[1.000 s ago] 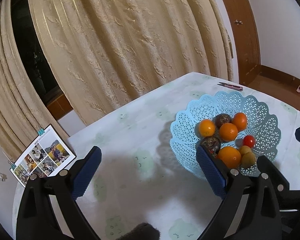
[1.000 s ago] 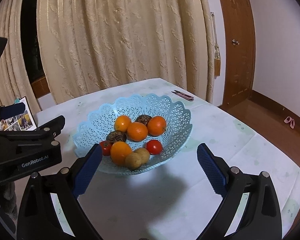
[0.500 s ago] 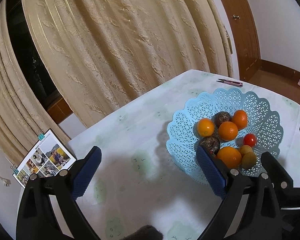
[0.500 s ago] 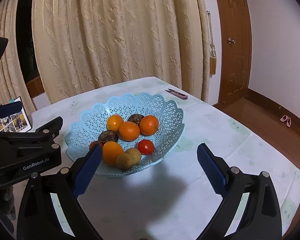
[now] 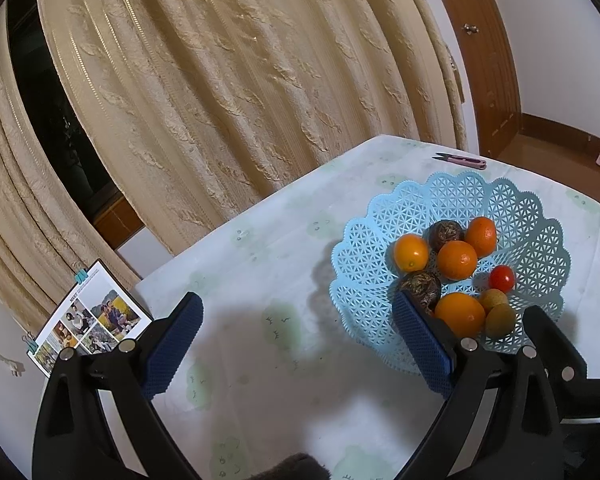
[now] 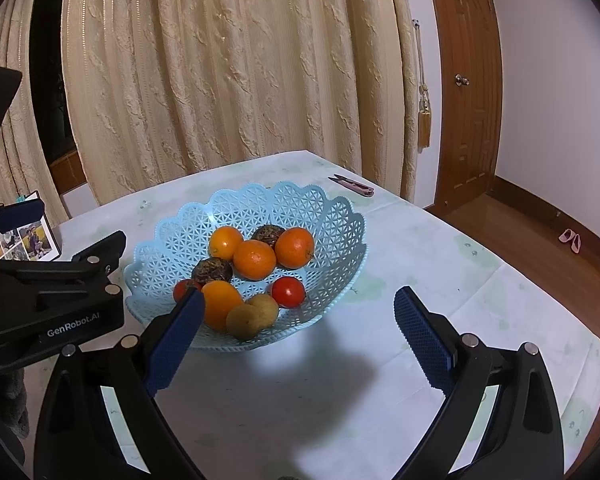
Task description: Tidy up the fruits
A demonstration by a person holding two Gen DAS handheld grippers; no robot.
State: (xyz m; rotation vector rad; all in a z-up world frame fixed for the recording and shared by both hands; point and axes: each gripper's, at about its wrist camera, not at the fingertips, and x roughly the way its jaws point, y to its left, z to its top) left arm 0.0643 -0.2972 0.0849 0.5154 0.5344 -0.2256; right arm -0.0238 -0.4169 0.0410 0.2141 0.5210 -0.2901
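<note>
A light blue lattice basket [image 6: 324,216] [image 5: 532,216] stands on the white tablecloth and holds several oranges [image 6: 254,259] [image 5: 457,259], two dark wrinkled fruits [image 6: 212,270], two red tomatoes [image 6: 288,291] and two brownish-green small fruits [image 6: 244,321]. My right gripper [image 6: 296,332] hovers open just in front of the basket, nothing between its blue pads. My left gripper [image 5: 298,336] is open over bare cloth to the left of the basket; its right pad overlaps the basket's near rim in the view. The left gripper's black body [image 6: 48,300] shows at the left of the right wrist view.
Pink thread snips [image 6: 352,185] [image 5: 462,159] lie at the table's far corner. A photo card [image 5: 88,322] with clips leans at the left edge. Cream curtains [image 6: 228,72] hang behind the table. The table's right edge drops to a wooden floor by a door [image 6: 466,92].
Both views have drawn slightly back and up from the table; the basket sits a little lower and nearer in the right wrist view. Both grippers stay open.
</note>
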